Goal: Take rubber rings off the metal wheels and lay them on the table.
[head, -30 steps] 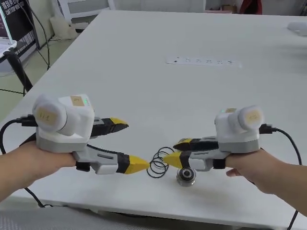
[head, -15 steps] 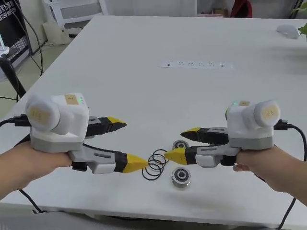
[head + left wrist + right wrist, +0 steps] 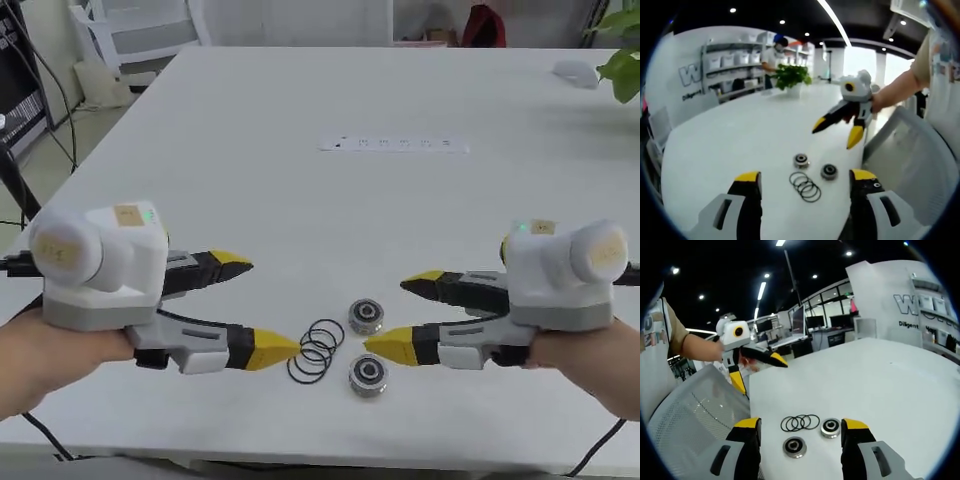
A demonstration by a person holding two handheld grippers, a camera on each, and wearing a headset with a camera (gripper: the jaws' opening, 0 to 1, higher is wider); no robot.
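Several thin black rubber rings [image 3: 315, 348] lie overlapping on the white table [image 3: 330, 210] near its front edge. Right of them lie two small metal wheels, one farther [image 3: 366, 315] and one nearer [image 3: 368, 373]. My left gripper [image 3: 260, 305] hovers open just left of the rings, holding nothing. My right gripper [image 3: 395, 313] hovers open just right of the wheels, also holding nothing. The left gripper view looks past its own tips [image 3: 805, 175] at the rings [image 3: 805, 186], both wheels [image 3: 801, 160] [image 3: 829, 171] and the right gripper [image 3: 834, 137]. In the right gripper view the rings [image 3: 800, 422] and wheels [image 3: 830, 427] [image 3: 794, 446] lie ahead.
A white power strip [image 3: 393, 145] lies across the middle of the table. A plant [image 3: 620, 70] and a small white object [image 3: 578, 70] sit at the far right corner. The table's front edge runs just below the wheels. A mesh chair [image 3: 695, 410] stands by that edge.
My right gripper has drawn back to the right, away from the rings, and its jaws stand wider. The farther wheel has come into sight. The left gripper has barely moved.
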